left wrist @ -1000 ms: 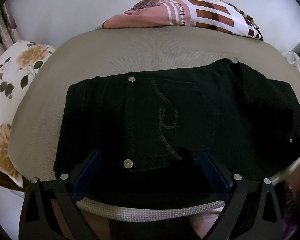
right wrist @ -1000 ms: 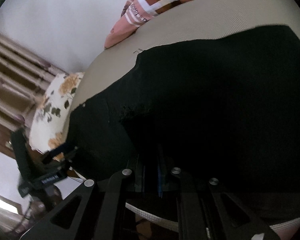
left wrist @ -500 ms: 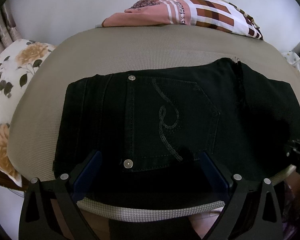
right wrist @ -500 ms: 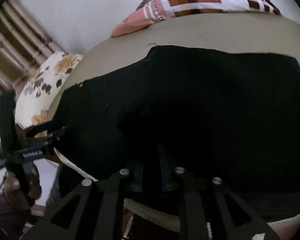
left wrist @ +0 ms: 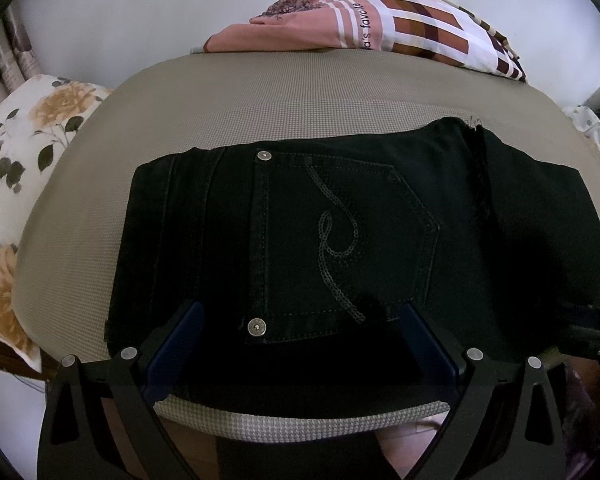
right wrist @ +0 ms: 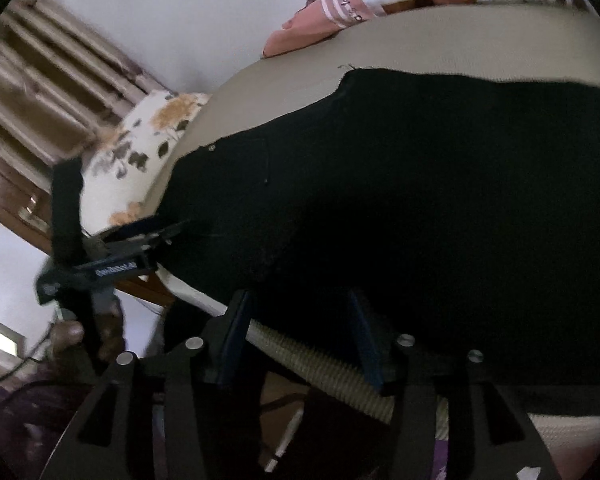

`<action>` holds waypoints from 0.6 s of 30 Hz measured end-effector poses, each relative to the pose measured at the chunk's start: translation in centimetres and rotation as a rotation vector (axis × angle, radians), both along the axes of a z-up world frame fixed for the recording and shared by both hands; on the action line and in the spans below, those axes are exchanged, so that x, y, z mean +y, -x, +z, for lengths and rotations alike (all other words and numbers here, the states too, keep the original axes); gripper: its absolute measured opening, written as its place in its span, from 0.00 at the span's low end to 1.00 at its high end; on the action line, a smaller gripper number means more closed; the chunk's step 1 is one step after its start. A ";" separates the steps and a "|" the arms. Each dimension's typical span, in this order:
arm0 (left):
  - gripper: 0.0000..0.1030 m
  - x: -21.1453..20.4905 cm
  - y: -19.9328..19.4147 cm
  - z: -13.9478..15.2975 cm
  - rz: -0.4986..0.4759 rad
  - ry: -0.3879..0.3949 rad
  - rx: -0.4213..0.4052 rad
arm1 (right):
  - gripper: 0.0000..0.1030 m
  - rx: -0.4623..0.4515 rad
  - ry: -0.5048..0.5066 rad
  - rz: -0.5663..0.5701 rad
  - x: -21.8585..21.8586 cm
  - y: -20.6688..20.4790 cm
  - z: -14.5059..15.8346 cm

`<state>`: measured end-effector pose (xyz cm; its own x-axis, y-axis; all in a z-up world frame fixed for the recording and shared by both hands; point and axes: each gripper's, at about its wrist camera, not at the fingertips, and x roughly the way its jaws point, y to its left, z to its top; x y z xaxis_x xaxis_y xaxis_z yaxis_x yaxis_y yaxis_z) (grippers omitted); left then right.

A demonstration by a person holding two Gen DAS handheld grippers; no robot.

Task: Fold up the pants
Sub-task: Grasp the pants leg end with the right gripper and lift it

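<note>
The black pants (left wrist: 340,232) lie folded flat on a beige padded surface (left wrist: 260,120), back pocket with a stitched swirl facing up. They also fill the right wrist view (right wrist: 420,200). My left gripper (left wrist: 300,332) is open, its fingers spread over the near edge of the pants, holding nothing. It also shows in the right wrist view (right wrist: 156,236) at the pants' left end. My right gripper (right wrist: 296,308) is open at the near edge of the pants and holds nothing.
A pink, white and brown checked cloth (left wrist: 380,28) lies at the far edge of the surface. A floral pillow (left wrist: 16,152) sits to the left. Striped curtains (right wrist: 40,92) hang at the left. A white wall is behind.
My right gripper has opened, letting go of the pants, and drawn back toward the near edge. The left gripper has stayed still and open.
</note>
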<state>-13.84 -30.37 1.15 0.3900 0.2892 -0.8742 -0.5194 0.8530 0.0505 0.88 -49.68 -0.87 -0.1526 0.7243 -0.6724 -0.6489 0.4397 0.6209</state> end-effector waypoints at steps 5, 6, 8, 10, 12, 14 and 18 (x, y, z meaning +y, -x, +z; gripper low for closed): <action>0.95 0.4 0.3 0.4 0.019 -0.010 -0.012 | 0.48 0.356 -0.228 -0.186 -6.0 -4.1 -1.6; 0.95 0.6 0.5 0.5 0.028 0.001 -0.020 | 0.48 0.419 -0.278 -0.273 -8.4 -5.5 -2.1; 0.95 1.0 0.7 0.7 0.043 0.019 -0.029 | 0.48 0.481 -0.336 -0.385 -11.8 -7.3 -2.8; 0.95 1.4 0.9 0.8 0.056 0.035 -0.036 | 0.46 0.557 -0.432 -0.491 -15.3 -8.7 -3.7; 0.95 1.6 1.0 0.8 0.066 0.040 -0.039 | 0.46 0.600 -0.485 -0.553 -17.3 -9.3 -4.2; 0.95 1.8 1.1 0.8 0.069 0.047 -0.038 | 0.46 0.628 -0.517 -0.576 -18.3 -9.6 -4.5; 0.95 1.9 1.1 0.8 0.067 0.040 -0.036 | 0.52 0.619 -0.583 -0.587 -19.3 -10.0 -3.7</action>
